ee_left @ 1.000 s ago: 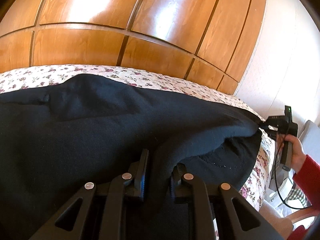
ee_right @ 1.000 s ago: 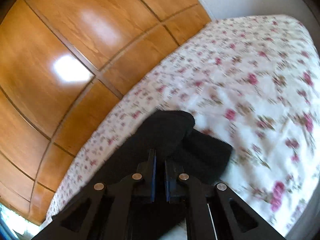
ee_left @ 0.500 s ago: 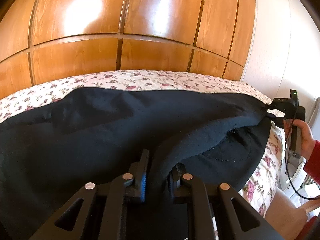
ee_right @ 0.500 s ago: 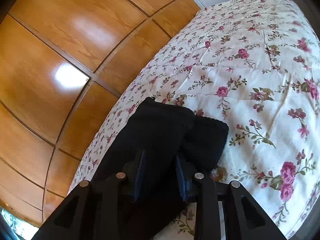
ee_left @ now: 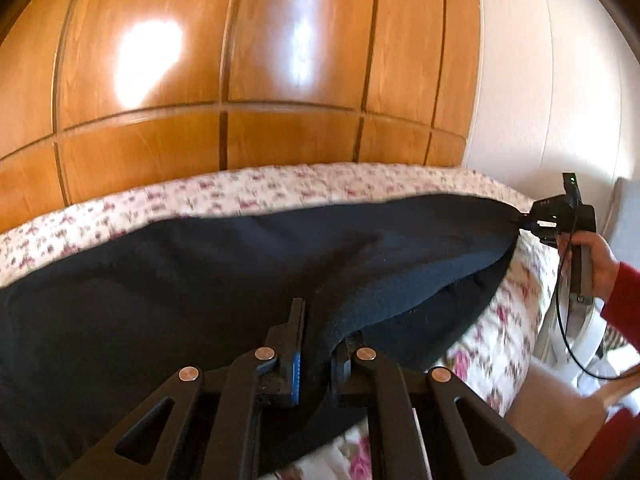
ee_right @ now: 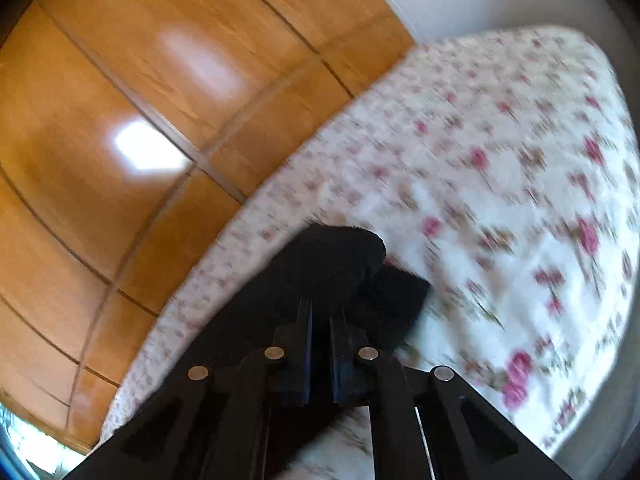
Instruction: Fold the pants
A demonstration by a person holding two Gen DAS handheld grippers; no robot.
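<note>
Pinching black pants (ee_left: 200,280), both grippers; bedspread (ee_right: 500,200) blurred

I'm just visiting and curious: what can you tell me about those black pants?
The black pants look like soft, fleecy fabric, stretched over the floral bedspread. The left gripper pinches a raised fold at one end; the right gripper is clamped on the other end, its bunched tip poking out beyond the fingers.

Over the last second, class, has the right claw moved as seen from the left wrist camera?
Yes. The right claw, shut on the black pants, has risen: it was below the headboard's lower right corner and now sits nearly level with it, stretching the top edge taut.
</note>
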